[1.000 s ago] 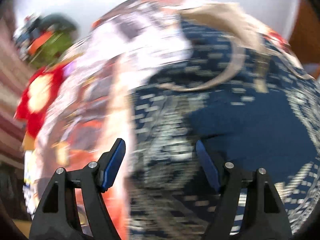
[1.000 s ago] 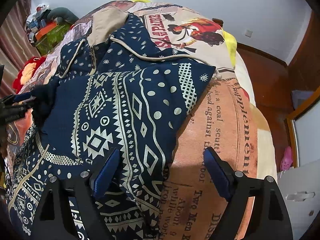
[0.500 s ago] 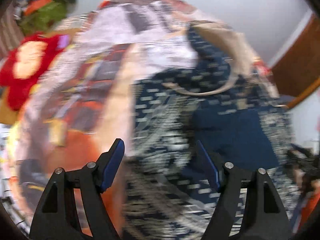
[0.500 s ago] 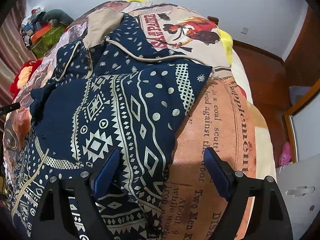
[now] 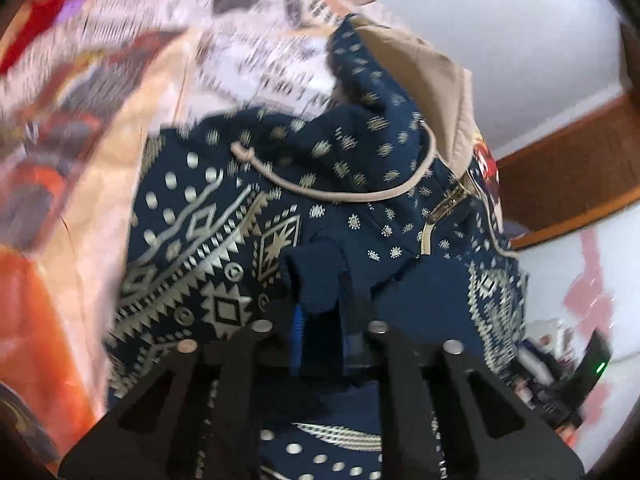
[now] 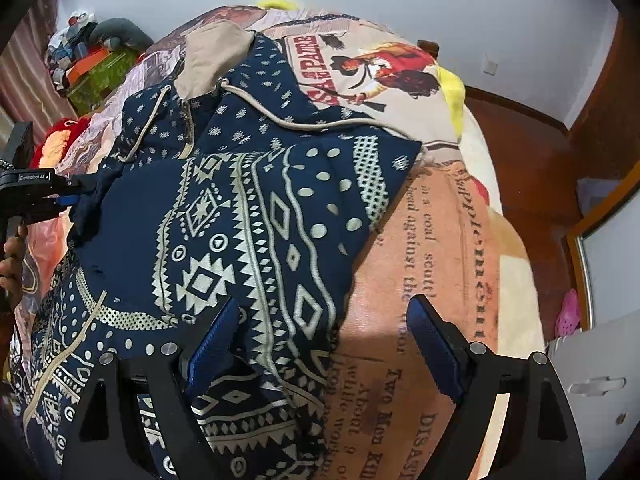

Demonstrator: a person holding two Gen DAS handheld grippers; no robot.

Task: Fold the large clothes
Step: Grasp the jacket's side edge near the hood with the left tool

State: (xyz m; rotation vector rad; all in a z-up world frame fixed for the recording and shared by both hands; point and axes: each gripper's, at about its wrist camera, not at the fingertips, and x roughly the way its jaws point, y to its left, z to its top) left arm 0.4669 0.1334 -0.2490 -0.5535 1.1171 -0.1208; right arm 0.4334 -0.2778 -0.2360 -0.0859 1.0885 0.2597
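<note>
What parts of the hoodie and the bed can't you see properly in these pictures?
- Left wrist view: the bedspread print is blurred, unreadable.
- Left wrist view: the navy cuff hides the left gripper's fingers' tips.
- Right wrist view: the hoodie's lower hem runs off the bottom edge, behind the open right gripper.

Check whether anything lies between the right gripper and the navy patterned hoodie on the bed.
Nothing visible does. The right gripper hangs open directly over the hoodie, one of its fingers above the patterned cloth, the other above the bedspread. The left gripper has just been closing and now pinches the hoodie's plain navy cuff at the far edge.
</note>
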